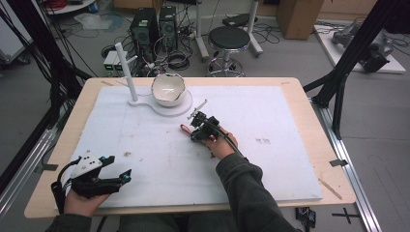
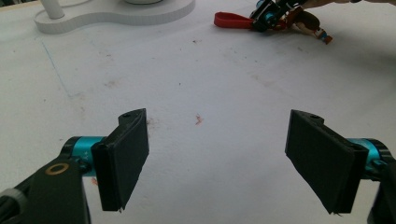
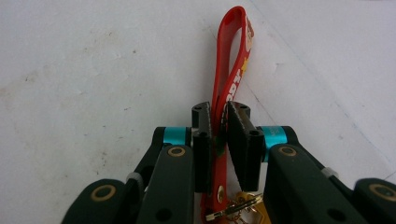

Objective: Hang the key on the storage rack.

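A red rubber key strap lies on the white board, its loop pointing away from my right gripper. The right jaws stand close together with the strap pinched between the pads, and brass keys hang at its near end. From above, the right gripper sits at the board's middle with the strap sticking out to its left. My left gripper rests at the front left corner, jaws wide apart and holding nothing. In the left gripper view the strap shows far off.
A white bowl sits on a flat white stand with an upright post at the board's far side. A thin white stick lies just beyond the right gripper. The wooden table edge frames the board.
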`<action>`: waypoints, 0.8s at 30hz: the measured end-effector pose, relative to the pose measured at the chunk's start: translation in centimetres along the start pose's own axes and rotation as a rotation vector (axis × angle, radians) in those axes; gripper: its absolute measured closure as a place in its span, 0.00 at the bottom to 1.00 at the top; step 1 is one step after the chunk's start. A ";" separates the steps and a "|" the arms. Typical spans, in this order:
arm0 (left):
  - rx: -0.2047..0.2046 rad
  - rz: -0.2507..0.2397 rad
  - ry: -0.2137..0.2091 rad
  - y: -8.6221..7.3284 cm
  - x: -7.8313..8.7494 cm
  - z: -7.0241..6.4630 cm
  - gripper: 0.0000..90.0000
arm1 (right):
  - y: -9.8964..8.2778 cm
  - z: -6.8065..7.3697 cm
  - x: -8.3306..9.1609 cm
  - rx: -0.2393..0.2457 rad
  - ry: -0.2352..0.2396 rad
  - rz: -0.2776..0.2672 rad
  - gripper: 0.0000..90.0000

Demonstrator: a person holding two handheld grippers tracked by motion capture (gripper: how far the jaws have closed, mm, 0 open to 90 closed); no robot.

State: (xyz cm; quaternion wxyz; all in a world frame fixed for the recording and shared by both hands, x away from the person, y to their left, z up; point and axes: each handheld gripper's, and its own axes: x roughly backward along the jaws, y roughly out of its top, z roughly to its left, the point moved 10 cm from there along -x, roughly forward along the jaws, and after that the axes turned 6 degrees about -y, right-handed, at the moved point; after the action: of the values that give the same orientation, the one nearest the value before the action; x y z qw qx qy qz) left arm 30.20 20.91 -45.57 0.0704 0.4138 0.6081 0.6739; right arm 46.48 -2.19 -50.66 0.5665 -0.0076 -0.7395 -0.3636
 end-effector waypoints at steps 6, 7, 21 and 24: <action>-0.001 -0.001 0.000 0.0 0.0 0.0 0.24 | 0.1 -0.1 -0.1 -0.008 -0.010 0.011 0.92; -0.001 -0.001 -0.001 0.0 0.0 0.0 0.24 | 0.1 -0.1 -0.1 -0.005 -0.012 0.011 0.94; -0.005 0.000 0.001 0.0 0.0 0.0 0.24 | 0.2 -0.3 0.1 -0.044 0.001 -0.001 0.96; -0.004 -0.001 -0.001 0.0 0.0 0.0 0.24 | 0.3 -0.3 0.3 -0.053 0.010 -0.013 0.96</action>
State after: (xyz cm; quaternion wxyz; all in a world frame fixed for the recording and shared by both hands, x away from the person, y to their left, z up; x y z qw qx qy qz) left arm 30.19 20.92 -45.55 0.0716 0.4137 0.6069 0.6748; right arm 46.72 -2.28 -50.22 0.5674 -0.0162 -0.7268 -0.3866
